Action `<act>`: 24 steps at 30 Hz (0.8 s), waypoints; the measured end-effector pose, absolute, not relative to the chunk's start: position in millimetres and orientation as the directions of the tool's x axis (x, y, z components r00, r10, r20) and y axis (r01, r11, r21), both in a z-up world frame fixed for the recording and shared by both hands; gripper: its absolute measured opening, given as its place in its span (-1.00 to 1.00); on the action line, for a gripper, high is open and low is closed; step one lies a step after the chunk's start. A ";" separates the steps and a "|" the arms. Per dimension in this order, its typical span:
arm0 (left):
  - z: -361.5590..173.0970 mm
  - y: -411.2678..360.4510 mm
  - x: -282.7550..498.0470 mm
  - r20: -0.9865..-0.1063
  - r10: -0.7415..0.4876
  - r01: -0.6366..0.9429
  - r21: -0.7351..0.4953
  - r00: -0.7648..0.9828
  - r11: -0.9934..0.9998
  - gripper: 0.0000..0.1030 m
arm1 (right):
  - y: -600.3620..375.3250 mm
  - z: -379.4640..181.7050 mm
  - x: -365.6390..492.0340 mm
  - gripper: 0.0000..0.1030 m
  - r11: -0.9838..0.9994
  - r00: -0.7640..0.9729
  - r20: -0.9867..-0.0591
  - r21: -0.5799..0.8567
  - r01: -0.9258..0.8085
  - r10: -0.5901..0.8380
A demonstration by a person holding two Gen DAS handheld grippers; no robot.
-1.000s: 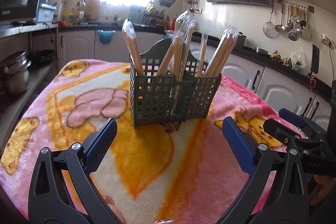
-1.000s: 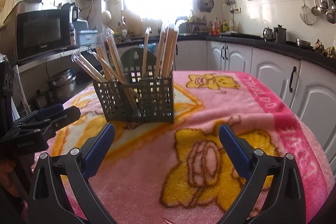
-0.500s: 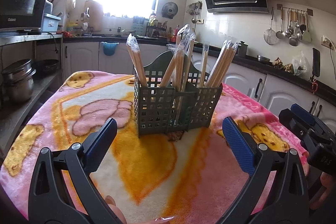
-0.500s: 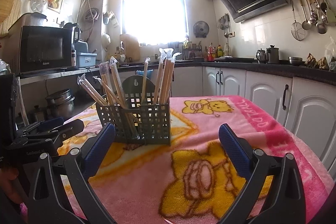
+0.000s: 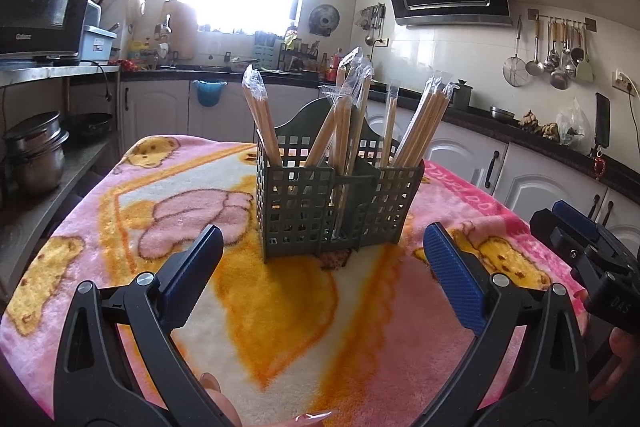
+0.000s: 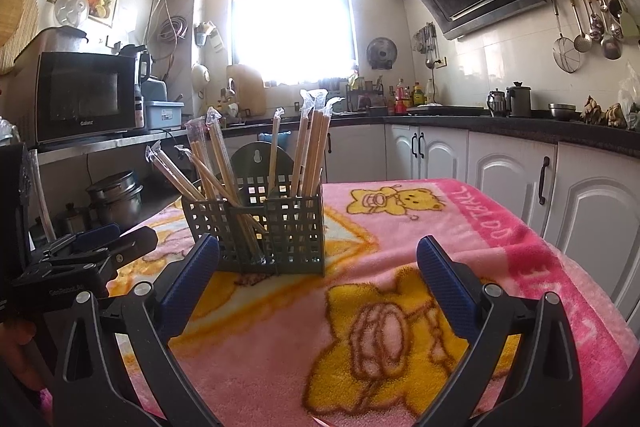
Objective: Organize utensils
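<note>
A dark green lattice utensil caddy (image 5: 340, 203) (image 6: 260, 227) stands upright on the pink cartoon blanket (image 5: 168, 195) (image 6: 500, 239). Several plastic-wrapped pairs of wooden chopsticks (image 5: 420, 123) (image 6: 308, 151) lean in its compartments. My left gripper (image 5: 322, 259) is open and empty, a short way in front of the caddy. My right gripper (image 6: 318, 263) is also open and empty, with the caddy just beyond its left finger. Each gripper shows at the edge of the other's view, the right gripper (image 5: 580, 247) and the left gripper (image 6: 100, 247).
White cabinets (image 6: 512, 179) and a dark counter (image 5: 540, 139) run behind and to the right of the table. Stacked metal pots (image 5: 36, 155) sit on a low shelf at the left, below a microwave (image 6: 84, 99). Ladles hang on the wall (image 5: 560, 55).
Both cameras have tilted upward and pulled slightly back, so the caddy sits lower in each view. Both grippers stay open and empty; the caddy and chopsticks have not moved.
</note>
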State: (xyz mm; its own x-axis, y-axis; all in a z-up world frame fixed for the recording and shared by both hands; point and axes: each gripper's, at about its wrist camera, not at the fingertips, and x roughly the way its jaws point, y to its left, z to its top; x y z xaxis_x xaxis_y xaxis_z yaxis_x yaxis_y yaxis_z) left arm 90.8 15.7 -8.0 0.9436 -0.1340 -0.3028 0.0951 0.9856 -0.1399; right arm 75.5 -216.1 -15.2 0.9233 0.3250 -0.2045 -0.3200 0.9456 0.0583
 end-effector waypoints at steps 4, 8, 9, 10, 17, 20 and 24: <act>-7.8 15.5 90.1 -0.302 -0.134 0.095 -0.141 0.944 0.985 0.80 | -214.9 -15.5 76.3 0.87 0.946 0.922 -0.209 0.055 -0.321 0.325; -7.8 15.6 90.2 -0.302 -0.134 0.095 -0.141 0.944 0.985 0.80 | -214.8 -15.4 76.1 0.87 0.946 0.923 -0.208 0.056 -0.320 0.324; -7.9 15.7 90.2 -0.301 -0.134 0.095 -0.141 0.944 0.985 0.80 | -214.6 -15.6 76.5 0.87 0.946 0.923 -0.208 0.056 -0.320 0.325; -7.8 15.4 90.4 -0.302 -0.134 0.095 -0.140 0.944 0.986 0.80 | -214.2 -15.6 76.7 0.87 0.946 0.923 -0.209 0.055 -0.320 0.325; -8.0 15.5 90.4 -0.303 -0.133 0.094 -0.140 0.944 0.986 0.80 | -214.0 -15.7 76.7 0.87 0.946 0.923 -0.208 0.055 -0.320 0.325; -8.1 15.6 90.4 -0.301 -0.134 0.095 -0.141 0.944 0.985 0.80 | -213.9 -15.7 76.8 0.87 0.946 0.923 -0.207 0.055 -0.321 0.325; -8.2 15.7 90.4 -0.302 -0.133 0.094 -0.140 0.944 0.986 0.80 | -213.2 -15.8 77.2 0.87 0.945 0.922 -0.207 0.054 -0.322 0.326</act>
